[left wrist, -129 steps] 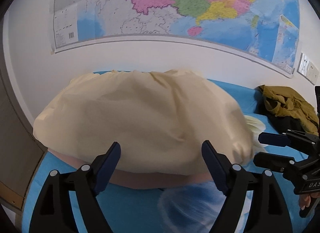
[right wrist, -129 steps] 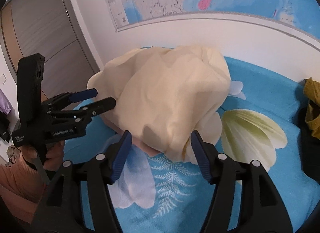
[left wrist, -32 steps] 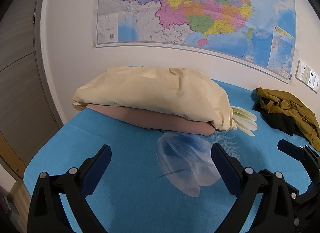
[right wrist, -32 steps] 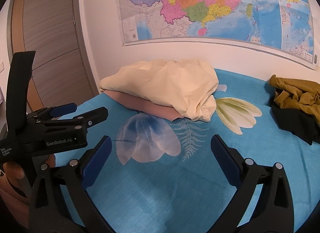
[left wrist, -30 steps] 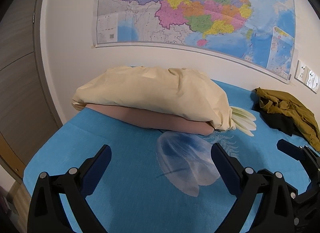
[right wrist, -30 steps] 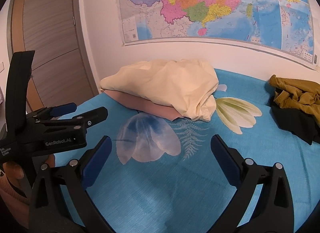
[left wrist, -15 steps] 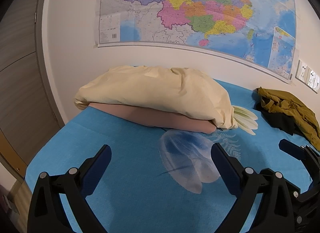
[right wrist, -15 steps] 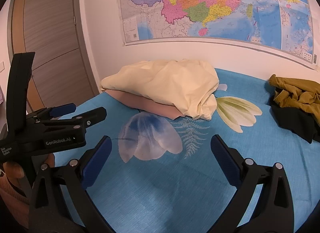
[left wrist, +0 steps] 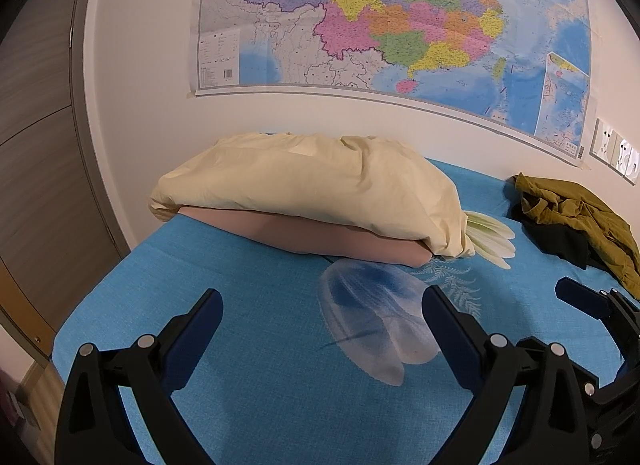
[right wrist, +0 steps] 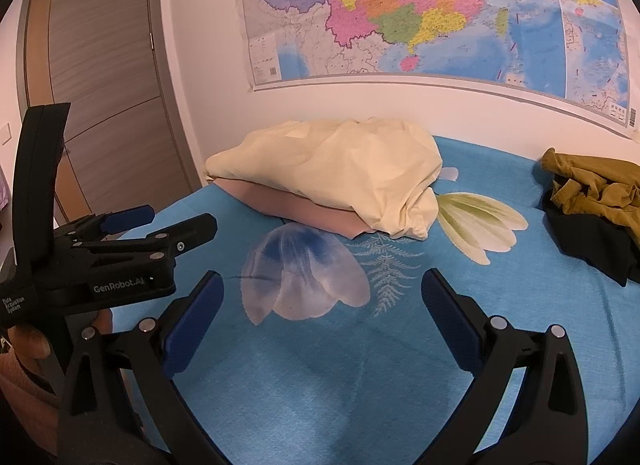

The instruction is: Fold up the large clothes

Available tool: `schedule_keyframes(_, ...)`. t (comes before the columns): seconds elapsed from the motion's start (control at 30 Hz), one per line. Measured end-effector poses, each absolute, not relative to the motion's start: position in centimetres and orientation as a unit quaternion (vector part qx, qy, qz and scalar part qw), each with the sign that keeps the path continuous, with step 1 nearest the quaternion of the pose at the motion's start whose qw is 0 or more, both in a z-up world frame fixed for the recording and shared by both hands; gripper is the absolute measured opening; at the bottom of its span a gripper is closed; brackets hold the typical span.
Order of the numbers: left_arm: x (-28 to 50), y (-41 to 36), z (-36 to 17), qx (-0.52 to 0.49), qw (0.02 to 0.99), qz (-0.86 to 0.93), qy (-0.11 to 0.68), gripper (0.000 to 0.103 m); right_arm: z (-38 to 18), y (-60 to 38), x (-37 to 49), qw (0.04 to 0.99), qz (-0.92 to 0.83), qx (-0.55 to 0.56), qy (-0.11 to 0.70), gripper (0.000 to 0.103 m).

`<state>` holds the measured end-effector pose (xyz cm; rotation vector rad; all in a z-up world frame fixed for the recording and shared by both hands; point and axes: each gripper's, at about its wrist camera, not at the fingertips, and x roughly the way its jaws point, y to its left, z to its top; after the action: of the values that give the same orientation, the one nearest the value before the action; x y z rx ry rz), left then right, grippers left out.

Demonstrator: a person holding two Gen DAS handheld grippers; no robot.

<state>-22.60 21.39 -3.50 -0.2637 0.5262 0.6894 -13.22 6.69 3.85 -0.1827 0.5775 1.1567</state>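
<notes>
A folded cream garment (left wrist: 312, 185) lies on a folded pink one (left wrist: 320, 239) at the far side of the blue flowered bed sheet (left wrist: 260, 345). The stack also shows in the right wrist view, cream garment (right wrist: 332, 173) over pink (right wrist: 304, 209). A crumpled olive garment (left wrist: 576, 209) on a black one (left wrist: 560, 243) lies at the far right, and shows in the right wrist view (right wrist: 592, 189). My left gripper (left wrist: 320, 321) is open and empty above the sheet, well short of the stack. My right gripper (right wrist: 322, 305) is open and empty too. The left gripper (right wrist: 160, 221) shows at the left of the right wrist view.
A white wall with a large map (left wrist: 400, 17) runs behind the bed. A wooden door (right wrist: 100, 85) stands to the left. Wall sockets (left wrist: 616, 149) sit at the far right. The bed's left edge (left wrist: 92, 293) drops off to the floor.
Since 4.3 s ago both grippers have drawn back from the cream garment, which now rests folded on the pink one. Over the last second little has moved.
</notes>
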Motion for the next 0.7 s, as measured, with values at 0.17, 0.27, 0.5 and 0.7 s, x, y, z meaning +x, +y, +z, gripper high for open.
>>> schedule_keyframes(0.17, -22.64, 21.26, -3.50, -0.125, 0.899, 0.334, 0.256, 0.096, 3.85, 6.70, -13.34, 0.795, 0.536, -0.083, 0.271, 0.097)
schedule_keyframes(0.27, -22.55, 21.22, -3.50, -0.125, 0.898, 0.335, 0.257, 0.096, 3.85, 6.68, -13.43, 0.796, 0.536, -0.083, 0.270, 0.097)
schedule_keyframes(0.5, -22.55, 21.22, -3.54, -0.124, 0.898, 0.333, 0.258, 0.096, 3.83, 6.67, -13.46, 0.794, 0.537, -0.082, 0.272, 0.097)
schedule_keyframes(0.7, -22.55, 21.19, -3.64, -0.125, 0.898, 0.333, 0.260, 0.096, 3.74, 6.71, -13.39, 0.795, 0.535, -0.082, 0.273, 0.097)
